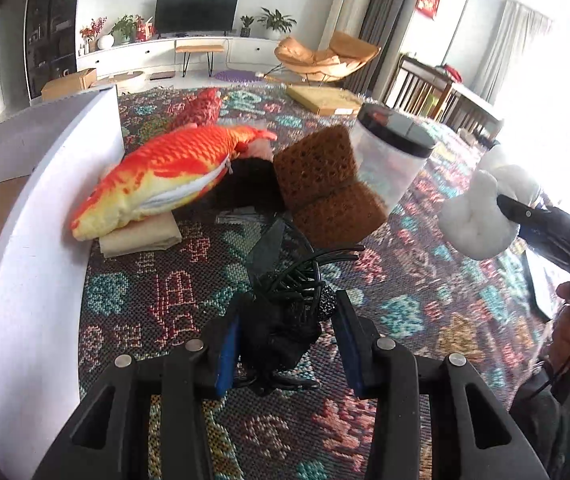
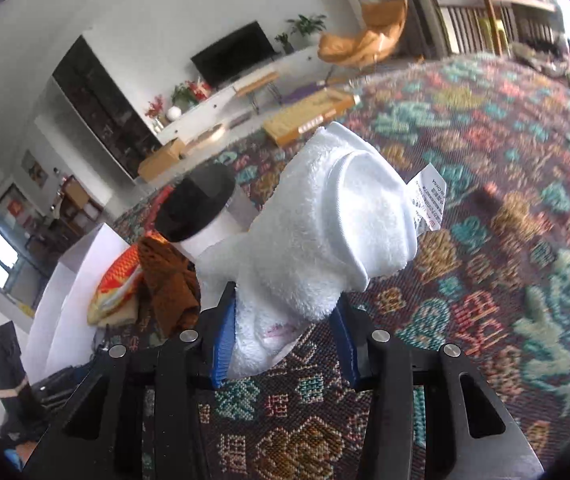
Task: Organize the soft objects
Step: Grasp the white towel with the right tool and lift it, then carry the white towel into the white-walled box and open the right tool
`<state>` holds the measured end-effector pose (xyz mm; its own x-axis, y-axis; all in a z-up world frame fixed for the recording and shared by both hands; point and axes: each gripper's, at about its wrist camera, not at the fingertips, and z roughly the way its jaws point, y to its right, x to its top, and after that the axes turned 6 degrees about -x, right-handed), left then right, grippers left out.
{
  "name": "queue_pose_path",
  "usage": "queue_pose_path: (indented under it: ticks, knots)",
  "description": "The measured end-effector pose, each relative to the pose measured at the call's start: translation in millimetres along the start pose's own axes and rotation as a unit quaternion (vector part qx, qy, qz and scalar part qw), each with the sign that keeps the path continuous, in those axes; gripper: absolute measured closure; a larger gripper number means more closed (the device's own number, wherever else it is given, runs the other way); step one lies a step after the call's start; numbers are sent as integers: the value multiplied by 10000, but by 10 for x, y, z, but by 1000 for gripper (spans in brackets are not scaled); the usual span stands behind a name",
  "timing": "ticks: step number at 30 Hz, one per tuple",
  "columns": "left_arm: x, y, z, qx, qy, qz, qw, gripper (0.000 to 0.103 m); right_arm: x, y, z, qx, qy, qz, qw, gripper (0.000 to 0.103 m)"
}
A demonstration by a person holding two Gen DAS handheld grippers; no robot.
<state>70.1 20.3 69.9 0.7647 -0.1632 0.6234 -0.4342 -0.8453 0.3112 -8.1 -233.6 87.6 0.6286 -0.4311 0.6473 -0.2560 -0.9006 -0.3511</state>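
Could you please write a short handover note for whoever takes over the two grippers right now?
Left gripper: closed on a black mesh bundle, lifted off the patterned cloth.
Right gripper: closed on a white towel, held in the air.
Already by the white box wall: orange fish plush, brown sponge, black-lidded jar.
Left: place both held items with that group.

Open patterned cloth right; clutter left.
Fish plush, brown sponge and jar crowd beside the white wall.
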Motion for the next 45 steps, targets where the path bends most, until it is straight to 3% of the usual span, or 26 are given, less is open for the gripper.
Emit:
queue_pose_path:
  ticks: [4, 9, 15, 20, 21, 23, 24, 26, 30, 34, 37, 39, 42, 45]
  knots:
    - [99, -20, -571, -185, 496, -62, 9986, 61, 90, -385, -449, 118, 344, -604, 9975, 57]
    - [153, -335, -1322, -98, 995, -322, 9945, 61, 52, -1226, -719, 846, 435, -1260, 9875, 57]
    - [-77, -1067, -2052, 956, 1236, -714, 9851, 61, -199, -2484, -739, 2088, 1, -1886, 9596, 57]
    - [-439, -1700, -2323, 2079, 1117, -1260, 9636, 59, -572, -3445, -495, 2798, -643, -2386, 9277, 55]
    - [-513, -1804, -2333, 2282, 1057, -1380, 9580, 55, -667, -3578, -407, 2875, -770, -2448, 9227, 49]
    - [-638, -1987, -2281, 2598, 867, -1643, 9476, 4, -858, -3791, -106, 2951, -1231, -2576, 9118, 30]
    - [-702, -2048, -2261, 2723, 871, -1759, 9420, 0, -949, -3849, 45, 2898, -1505, -2592, 9089, 29]
    - [-789, -2094, -2230, 2853, 905, -1854, 9360, 0, -1055, -3805, 252, 2699, -1738, -2477, 9141, 29]
    - [-781, -1984, -2158, 2770, 1027, -1755, 9391, 0, -998, -3227, 395, 2046, -1339, -2435, 9386, 24]
    - [-590, -1626, -2055, 2314, 1237, -1363, 9553, 0, -976, -2513, 470, 821, -778, -2576, 9596, 23]
    - [-454, -1161, -1846, 1731, 1280, -897, 9724, 0, -975, -1854, 537, -265, -657, -2383, 9686, 23]
    - [-351, -819, -1719, 1303, 1240, -575, 9820, 0, -951, -1420, 573, -750, -633, -2072, 9734, 23]
    - [-299, -308, -1374, 636, 971, -177, 9931, 0, -901, -930, 538, -1333, -529, -1671, 9755, 23]
    - [-334, 88, -875, 237, 470, 78, 9986, 0, -863, -676, 535, -1702, -337, -1536, 9728, 23]
